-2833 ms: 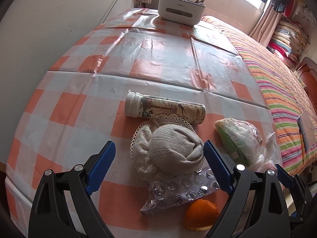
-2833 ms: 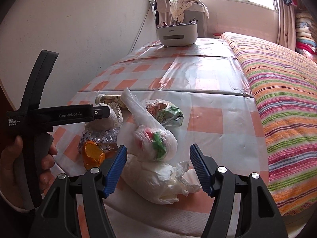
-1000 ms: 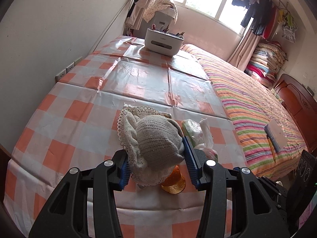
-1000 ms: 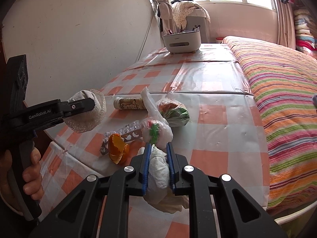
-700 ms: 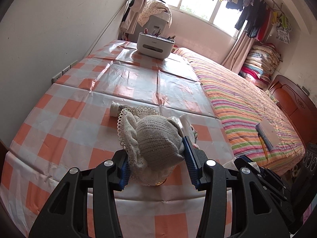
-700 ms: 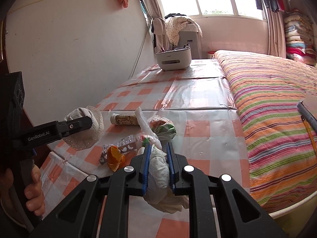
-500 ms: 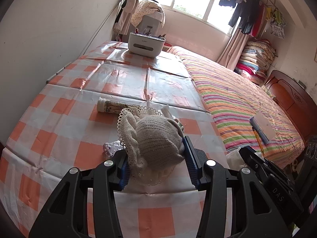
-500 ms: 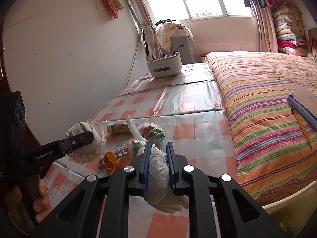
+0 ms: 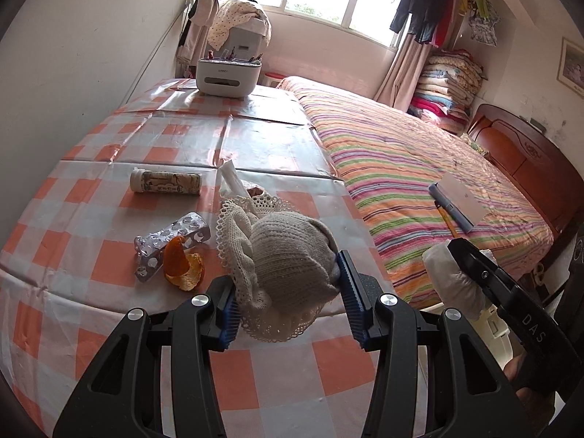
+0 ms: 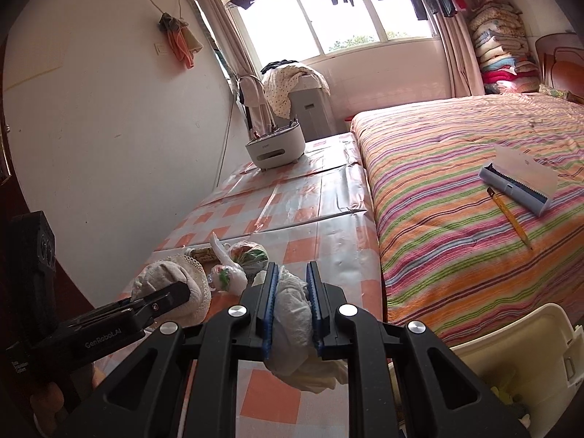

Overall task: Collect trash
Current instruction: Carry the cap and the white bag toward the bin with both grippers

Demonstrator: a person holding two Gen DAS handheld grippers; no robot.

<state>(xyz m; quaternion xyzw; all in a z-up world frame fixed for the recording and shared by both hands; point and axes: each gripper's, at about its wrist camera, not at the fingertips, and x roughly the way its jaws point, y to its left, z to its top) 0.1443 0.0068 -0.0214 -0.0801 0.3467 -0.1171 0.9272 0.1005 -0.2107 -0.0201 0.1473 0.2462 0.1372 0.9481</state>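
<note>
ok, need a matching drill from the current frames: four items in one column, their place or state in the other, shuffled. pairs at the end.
Items
1. knitted sock bundle
2. white crumpled bag
3. orange peel
4. printed tube

Places or states
A. lying on its side on the checked tablecloth, farther from the camera than the blister pack
B. clamped in the left tongs
C. resting on the tablecloth against the blister pack
D. clamped in the right tongs

Pairs: 1-B, 2-D, 3-C, 4-A
</note>
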